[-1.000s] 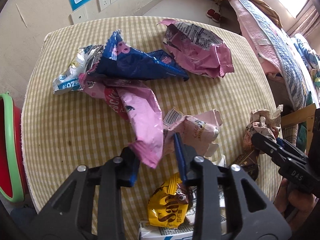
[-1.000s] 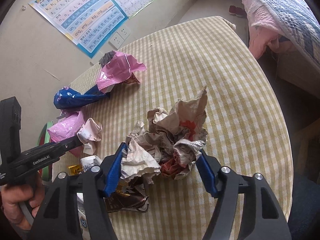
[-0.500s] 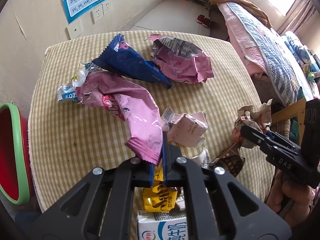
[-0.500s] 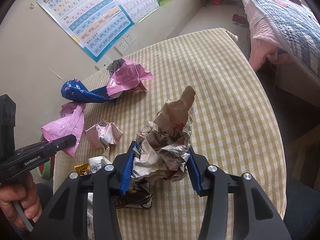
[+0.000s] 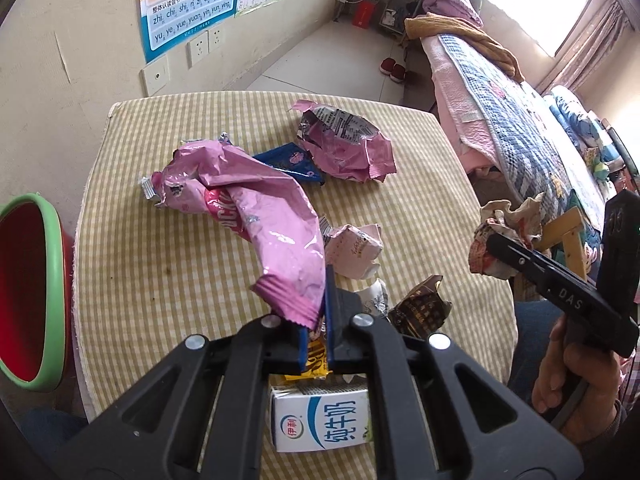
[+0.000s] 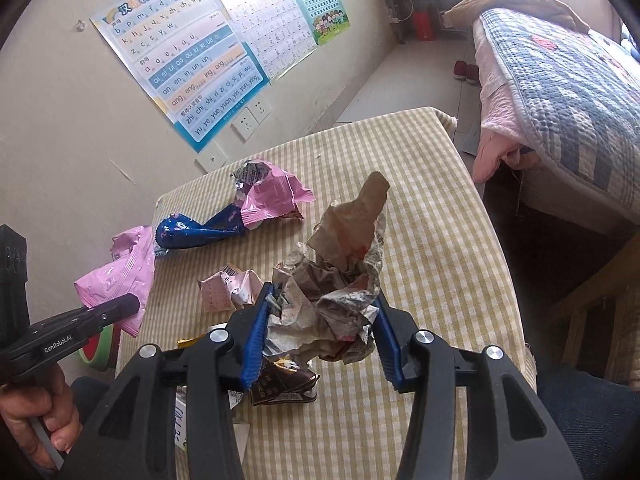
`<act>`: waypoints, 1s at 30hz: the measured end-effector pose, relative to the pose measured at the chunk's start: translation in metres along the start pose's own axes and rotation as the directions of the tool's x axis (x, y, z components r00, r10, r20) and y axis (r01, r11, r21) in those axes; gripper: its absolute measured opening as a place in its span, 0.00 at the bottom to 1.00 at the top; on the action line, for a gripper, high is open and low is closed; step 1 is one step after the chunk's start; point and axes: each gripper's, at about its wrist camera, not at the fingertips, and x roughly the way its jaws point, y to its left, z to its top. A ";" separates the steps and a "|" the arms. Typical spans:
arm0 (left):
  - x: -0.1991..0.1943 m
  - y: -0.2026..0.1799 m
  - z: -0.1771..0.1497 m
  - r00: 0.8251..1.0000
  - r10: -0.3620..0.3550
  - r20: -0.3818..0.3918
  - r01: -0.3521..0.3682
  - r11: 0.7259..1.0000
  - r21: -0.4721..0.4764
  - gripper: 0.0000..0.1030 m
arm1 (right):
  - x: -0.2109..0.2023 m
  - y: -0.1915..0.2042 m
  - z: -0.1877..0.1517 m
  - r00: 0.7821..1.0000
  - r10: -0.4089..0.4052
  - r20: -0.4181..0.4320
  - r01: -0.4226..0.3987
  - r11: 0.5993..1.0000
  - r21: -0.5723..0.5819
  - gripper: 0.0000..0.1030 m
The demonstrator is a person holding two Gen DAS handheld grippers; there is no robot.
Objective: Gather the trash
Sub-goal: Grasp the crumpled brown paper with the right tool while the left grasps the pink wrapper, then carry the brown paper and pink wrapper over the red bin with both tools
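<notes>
Pink foil, a long crinkled snack wrapper (image 5: 256, 216), hangs by its sealed end from the left gripper (image 5: 316, 320), whose blue-padded jaws are pressed nearly together on it; most of the wrapper's length is lifted above the yellow-and-white checked tablecloth (image 5: 168, 272). The right gripper (image 6: 320, 332) clamps a crumpled wad of brown and white paper (image 6: 340, 284) between its blue pads, with the jaws partly closed around the bulk, and the wad stands raised over the cloth.

On the table beyond lie a second, torn pink foil bag (image 5: 348, 144) with a dark blue foil wrapper (image 5: 292, 162) touching its left side. A small crushed pale pink carton (image 5: 354, 250) sits just beside the held wrapper's lower end. Nearer the left gripper are a brown and gold crumpled wrapper (image 5: 420, 312), a yellow sachet (image 5: 314, 356) largely hidden behind the jaws, and a white milk carton with blue lettering (image 5: 320, 420) at the table's near edge. A red basin with a green rim (image 5: 28, 292) stands off the table's left side, below its level.
</notes>
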 end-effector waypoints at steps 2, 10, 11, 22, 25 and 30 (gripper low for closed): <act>-0.006 0.005 -0.004 1.000 -0.013 0.012 0.014 1.000 -0.018 0.05 | -0.007 0.004 0.000 1.000 -0.011 0.012 0.011 1.000 -0.009 0.44; -0.028 0.021 -0.015 0.996 -0.049 0.072 0.054 0.997 -0.064 0.05 | -0.026 0.025 -0.002 0.999 -0.043 0.020 0.045 0.996 -0.072 0.44; -0.031 0.023 -0.016 0.995 -0.049 0.082 0.055 0.996 -0.066 0.05 | -0.027 0.030 -0.001 0.999 -0.045 0.022 0.047 0.996 -0.082 0.44; -0.062 0.076 -0.033 0.985 -0.042 0.165 0.066 0.988 -0.143 0.05 | -0.024 0.098 0.006 0.999 -0.039 0.023 0.044 0.973 -0.227 0.44; -0.069 0.095 -0.038 0.983 -0.034 0.182 0.066 0.983 -0.172 0.05 | -0.018 0.121 0.007 0.999 -0.031 0.019 0.035 0.961 -0.273 0.44; -0.080 0.129 -0.047 0.979 -0.015 0.204 0.062 0.972 -0.226 0.05 | -0.008 0.160 0.006 1.000 -0.007 0.007 0.009 0.939 -0.344 0.44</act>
